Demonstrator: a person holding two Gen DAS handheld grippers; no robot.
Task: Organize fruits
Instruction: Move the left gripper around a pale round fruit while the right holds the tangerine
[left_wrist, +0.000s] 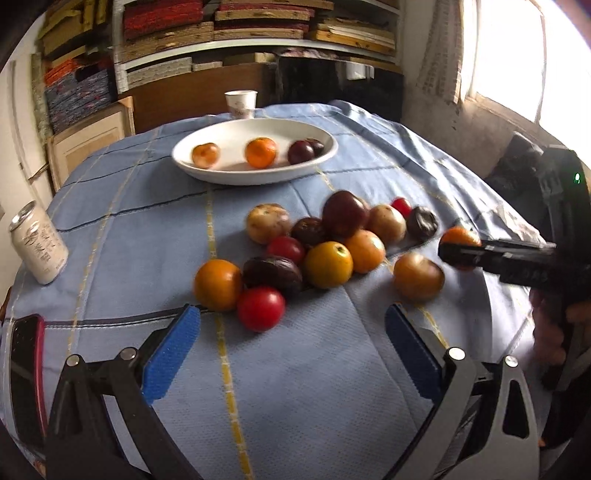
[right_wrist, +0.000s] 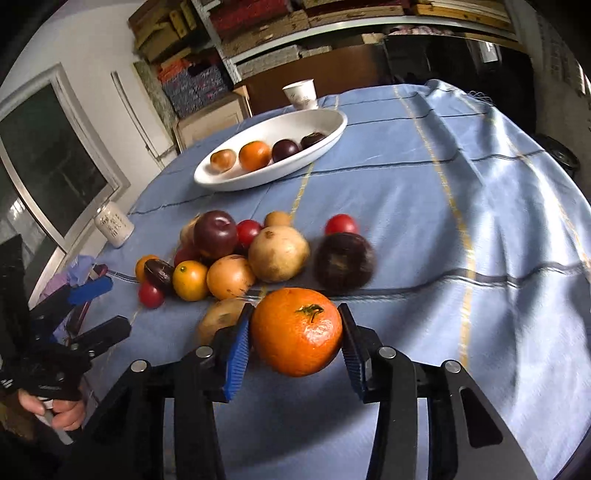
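The right gripper (right_wrist: 295, 330) is clamped on a mandarin (right_wrist: 297, 330), clear of the blue cloth (right_wrist: 461, 240). The oval white dish (right_wrist: 332, 138) lies ahead and left of it, beyond the fruit pile (right_wrist: 240, 254), long axis slanting away rightward. The left gripper (left_wrist: 291, 345) stands apart, empty, near the pile.

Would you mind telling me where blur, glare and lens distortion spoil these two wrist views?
Left wrist view: the window is blown out white; the right gripper and nearby fruit are motion-smeared; the tablecloth bulges with fisheye curvature. Right wrist view: the mandarin in the jaws is sharp with a small highlight; the dark fruit behind it is smeared; the shelves bow.
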